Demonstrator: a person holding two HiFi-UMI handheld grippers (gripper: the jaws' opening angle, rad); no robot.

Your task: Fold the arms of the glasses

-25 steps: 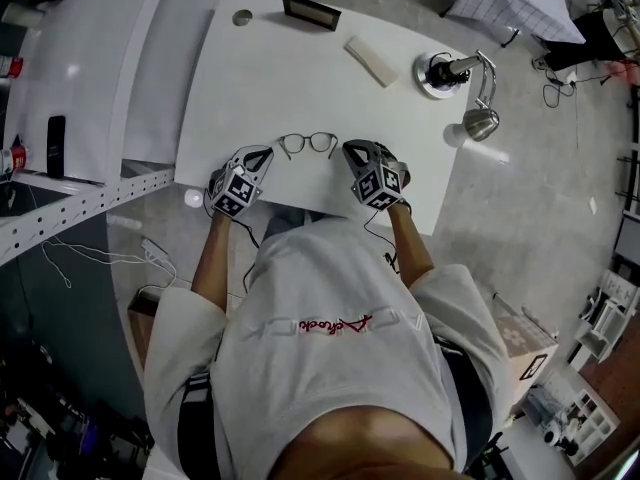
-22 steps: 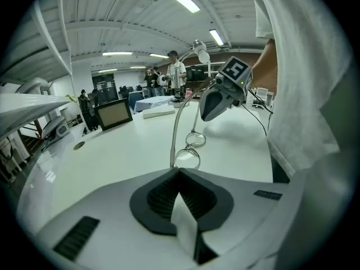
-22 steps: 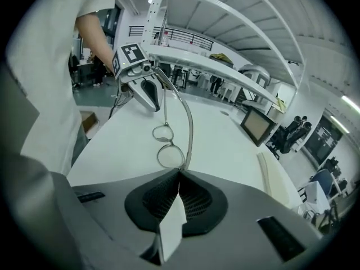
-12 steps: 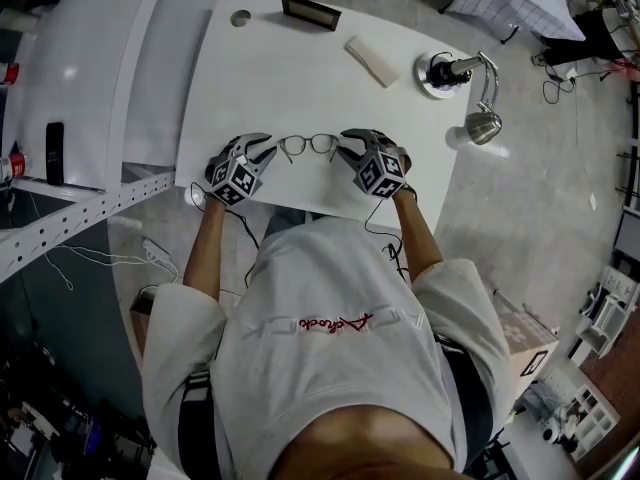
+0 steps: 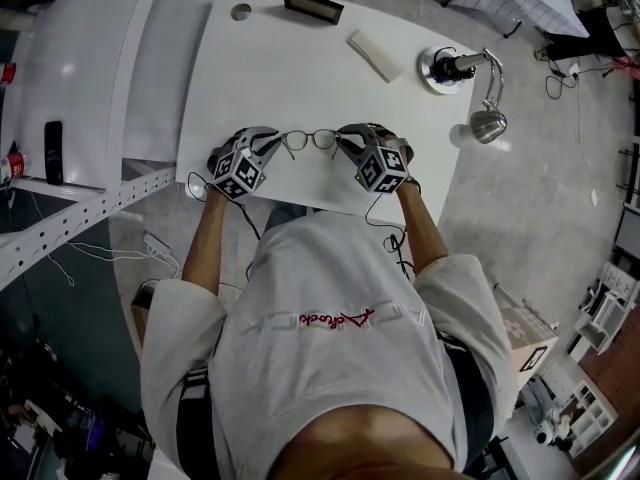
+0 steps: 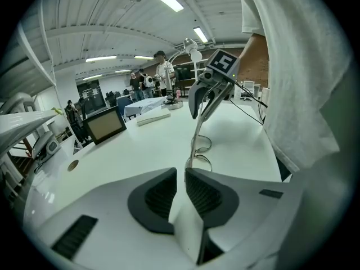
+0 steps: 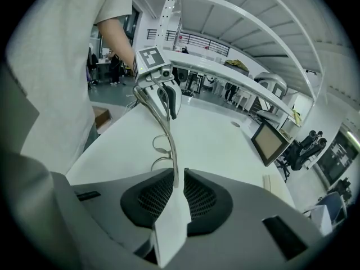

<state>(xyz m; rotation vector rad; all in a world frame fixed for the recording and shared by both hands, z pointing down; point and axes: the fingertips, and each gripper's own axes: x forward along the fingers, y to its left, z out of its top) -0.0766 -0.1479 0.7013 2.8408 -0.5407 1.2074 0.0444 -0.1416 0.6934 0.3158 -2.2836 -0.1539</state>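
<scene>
Your glasses lie near the front edge of the desk, the edge closest to your body, with only a narrow strip of white surface between them and the drop. The left tongs meet the frame's left end and sit near the desk's left front corner, so you have little room on that side. The right tongs meet the right end, with open desk beyond them as far as the lamp. Ahead of the glasses the surface runs open up to the white block and the dark-framed panel at the far edge. Both tongs have just been closing and now stand a narrow slit apart. In each gripper view the thin end of the glasses sits in that slit against one of the pads, with a sliver of gap beside it. A second ago your tips flanked the frame from a little lower and wider. Now they have turned in onto its ends, and the glasses lie where they did.
</scene>
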